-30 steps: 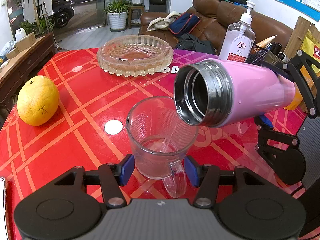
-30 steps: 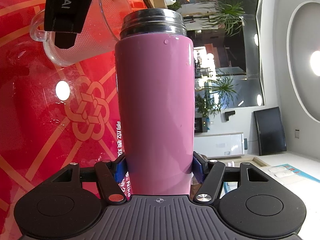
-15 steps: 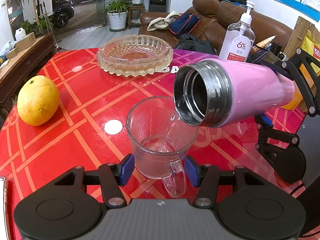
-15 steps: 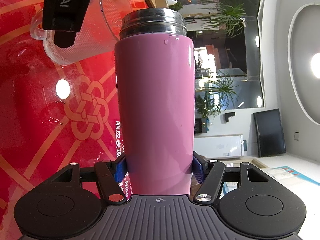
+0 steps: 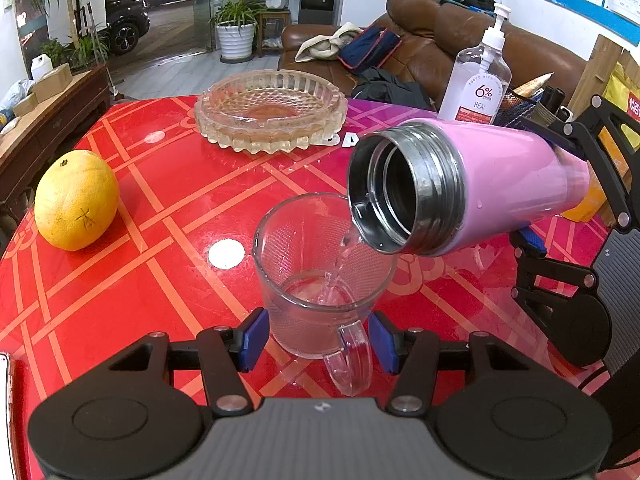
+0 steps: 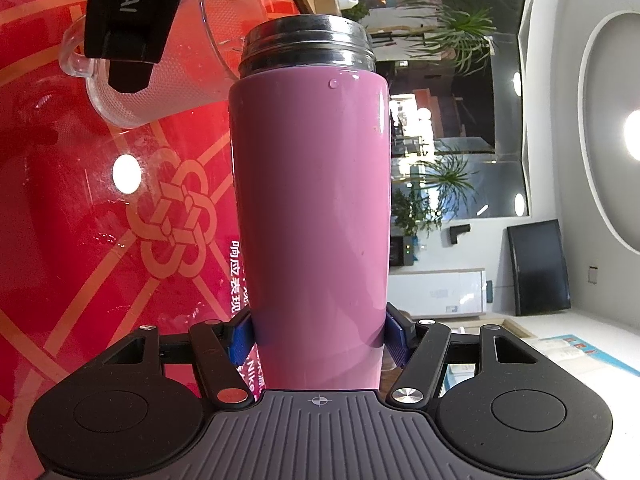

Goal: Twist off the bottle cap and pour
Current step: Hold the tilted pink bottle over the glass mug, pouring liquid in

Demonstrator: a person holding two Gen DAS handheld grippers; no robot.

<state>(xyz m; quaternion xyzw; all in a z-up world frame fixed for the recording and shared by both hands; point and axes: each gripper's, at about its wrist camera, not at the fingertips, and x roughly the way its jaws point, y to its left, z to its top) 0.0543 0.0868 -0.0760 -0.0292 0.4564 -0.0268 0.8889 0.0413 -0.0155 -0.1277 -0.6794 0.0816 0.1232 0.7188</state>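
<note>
pink bottle (image 5: 512,184) is tipped nearly flat, cap off, steel mouth over the far rim of the glass mug (image 5: 320,276). thin stream of water falls from the lip into the mug, which is only a little filled at the bottom. mug stands on the red surface (image 5: 120,280), handle toward the left camera.

right gripper (image 6: 318,338) jaws clenched on the bottle's lower body, blue pads pressed on both sides. left gripper (image 5: 318,340) jaws straddle the mug base; pads look just beside the glass, maybe touching. can't tell if it's a real clamp, reads as steadying.

step in hand looks like pouring, early. to do it well: keep the lip over the mug's inside, tilt slowly so the stream stays thin and doesn't run down the threads, keep the mug pinned, stop before the level nears the rim.

nearby: orange fruit (image 5: 76,200) left, glass ashtray (image 5: 270,110) behind, pump bottle (image 5: 478,80) far right. all well apart.
</note>
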